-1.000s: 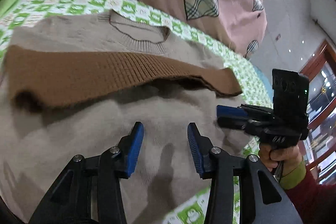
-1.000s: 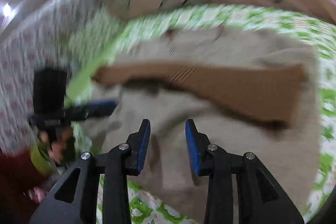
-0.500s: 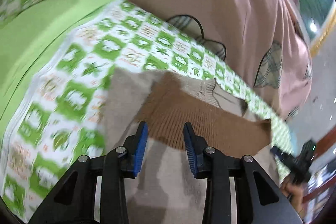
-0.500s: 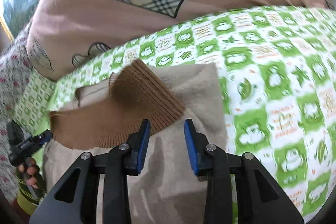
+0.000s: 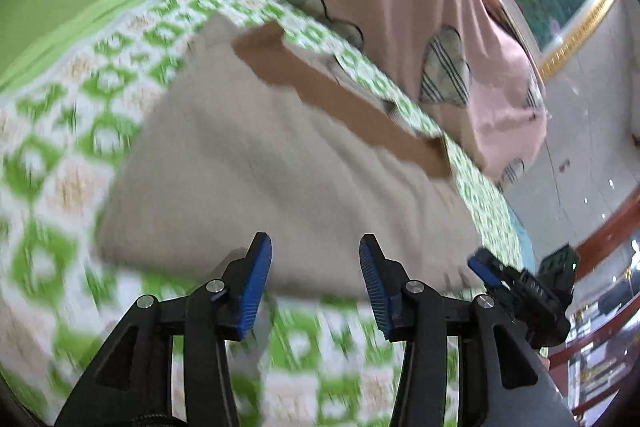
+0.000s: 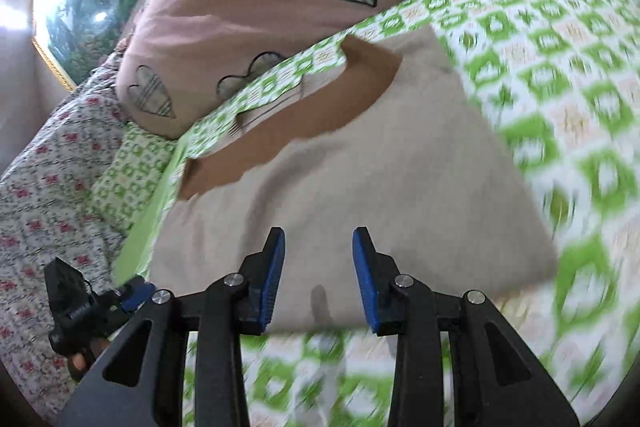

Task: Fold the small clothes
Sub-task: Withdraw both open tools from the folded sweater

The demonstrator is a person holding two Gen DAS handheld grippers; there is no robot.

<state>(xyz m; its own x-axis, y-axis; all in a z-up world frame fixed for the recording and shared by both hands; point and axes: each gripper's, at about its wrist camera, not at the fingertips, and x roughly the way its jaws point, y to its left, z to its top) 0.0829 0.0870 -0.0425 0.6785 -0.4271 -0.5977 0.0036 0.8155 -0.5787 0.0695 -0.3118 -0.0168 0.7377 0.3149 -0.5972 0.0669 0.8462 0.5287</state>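
- My left gripper (image 5: 316, 283): jaws apart, holding nothing, at the near edge of the beige sweater (image 5: 280, 179).
- My right gripper (image 6: 319, 277): jaws apart, empty, same edge.
- Sweater folded, brown ribbed hem (image 6: 288, 119) on top, lying on the green checked sheet (image 6: 560, 67).
- Pink quilt (image 6: 248, 3) beyond.

Folded beige sweater (image 5: 288, 179) on green-checked bed (image 5: 80, 131)

- The beige sweater (image 5: 280, 163) is soft, matt knit cloth; its brown hem band (image 6: 304, 115) is a darker cloth.
- The green-and-white checked bedsheet (image 6: 552, 67) is printed, matt fabric.
- The pink pillow (image 6: 240, 3) is smooth cloth with plaid heart patches.
- Each tool, left (image 5: 315, 277) and right (image 6: 319, 273), has matt black plastic arms, ribbed blue pads (image 5: 256, 287) and shiny metal rivets.
- The picture frame (image 5: 580, 23) looks glossy gilt.
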